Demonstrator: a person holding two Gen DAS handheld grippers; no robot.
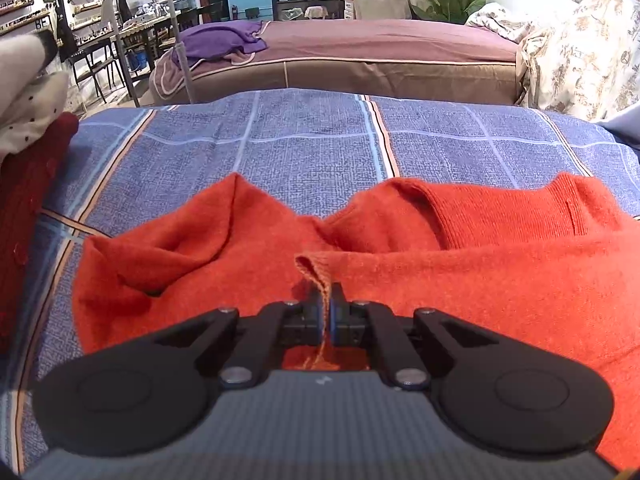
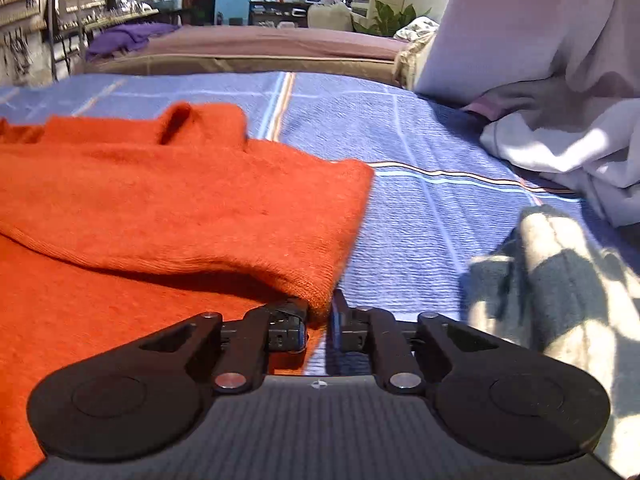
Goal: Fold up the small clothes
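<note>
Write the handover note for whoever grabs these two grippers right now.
Left gripper: shut on a pinched edge of the orange sweater.
Right gripper: closed on the sweater's folded-over corner.
The sweater lies on the blue plaid bedspread, one layer already turned over the body; the collar end points away from you.
Nearby: a dark red garment to the left, a grey-and-cream knit and pale clothes to the right.
Done: first fold apparently started.
Left: finish the fold, flatten it, release, then probably the other pieces.
</note>
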